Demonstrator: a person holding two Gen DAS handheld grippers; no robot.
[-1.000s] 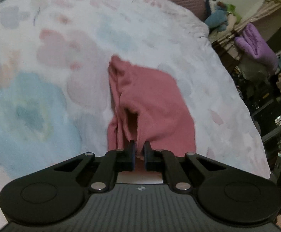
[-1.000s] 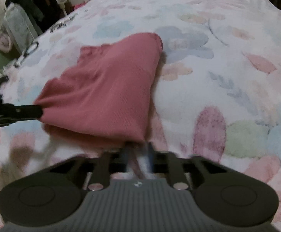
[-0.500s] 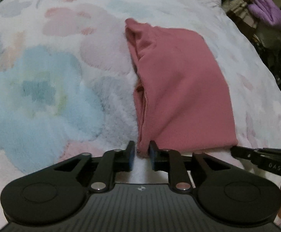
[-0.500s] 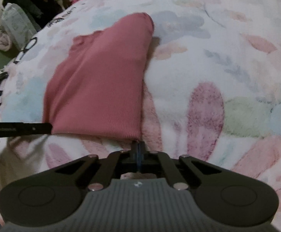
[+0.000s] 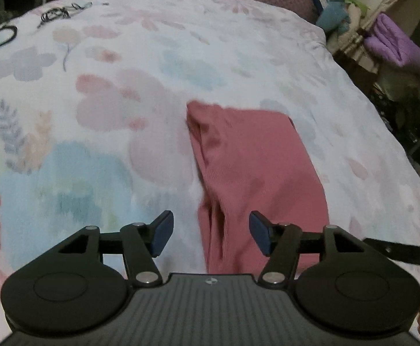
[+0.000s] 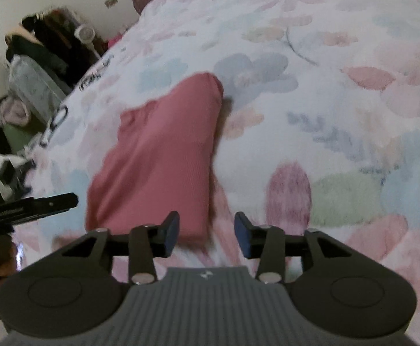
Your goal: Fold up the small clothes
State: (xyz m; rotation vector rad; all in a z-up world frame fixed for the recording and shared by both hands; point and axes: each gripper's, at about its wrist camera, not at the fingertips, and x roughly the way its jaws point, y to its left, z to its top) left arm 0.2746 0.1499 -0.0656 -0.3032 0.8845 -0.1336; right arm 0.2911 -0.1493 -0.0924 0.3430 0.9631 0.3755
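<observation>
Left wrist view: the pink garment (image 5: pixel 256 173) lies folded on the floral bed (image 5: pixel 94 115), just released as the left gripper (image 5: pixel 210 233) and right gripper (image 6: pixel 207 236) have sprung apart, empty; next likely a fresh grasp for another fold.

My black tongs (image 5: pixel 210 235) carry blue pads (image 5: pixel 161 236); the garment (image 5: pixel 256 170) is plain dusty rose, the bedspread (image 5: pixel 123 92) white with pastel flowers.
</observation>
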